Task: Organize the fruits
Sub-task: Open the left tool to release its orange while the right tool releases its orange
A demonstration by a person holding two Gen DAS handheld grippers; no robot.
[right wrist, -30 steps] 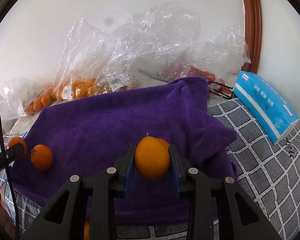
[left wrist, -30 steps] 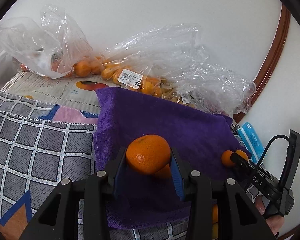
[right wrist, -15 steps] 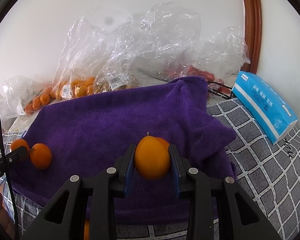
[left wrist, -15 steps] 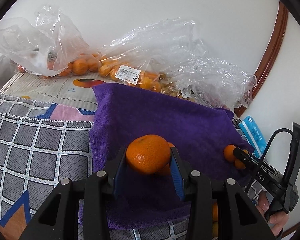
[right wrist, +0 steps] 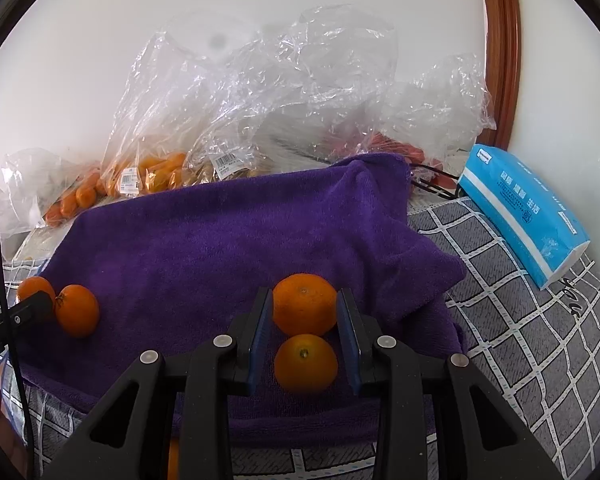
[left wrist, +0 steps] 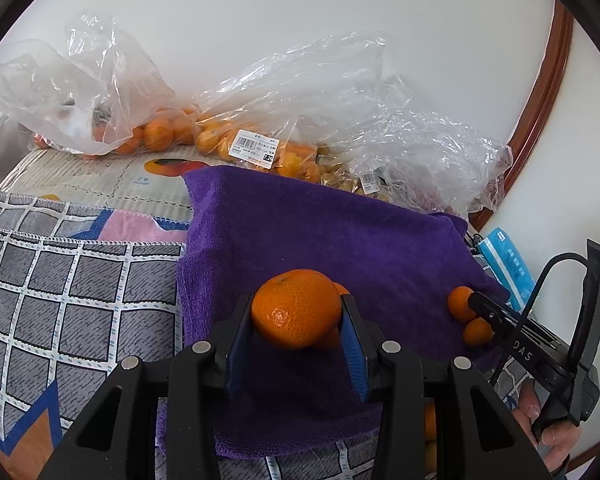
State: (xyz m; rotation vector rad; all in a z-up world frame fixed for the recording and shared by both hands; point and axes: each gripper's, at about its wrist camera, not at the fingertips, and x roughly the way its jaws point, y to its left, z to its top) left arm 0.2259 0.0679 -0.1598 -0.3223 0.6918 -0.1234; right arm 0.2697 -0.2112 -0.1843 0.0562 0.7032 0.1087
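Left fingers [left wrist: 244, 328] clamp a mandarin [left wrist: 296, 308], right fingers [right wrist: 262, 328] apart, plastic bags [right wrist: 260, 92] behind purple towel [right wrist: 240, 232]

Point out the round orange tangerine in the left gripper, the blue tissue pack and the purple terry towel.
Round orange tangerine [left wrist: 296, 308], left wrist view, front skin.
Blue tissue pack [right wrist: 524, 208], right wrist view, printed top face.
Purple terry towel [right wrist: 220, 240], right wrist view, bare middle.

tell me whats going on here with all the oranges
A person is sorting fruit with a handheld tool in each hand. The left tool is clamped on a mandarin above the purple towel. The right tool has two mandarins between its fingers, a far one and a near one; whether it grips either is unclear. Bagged fruit sits along the wall.
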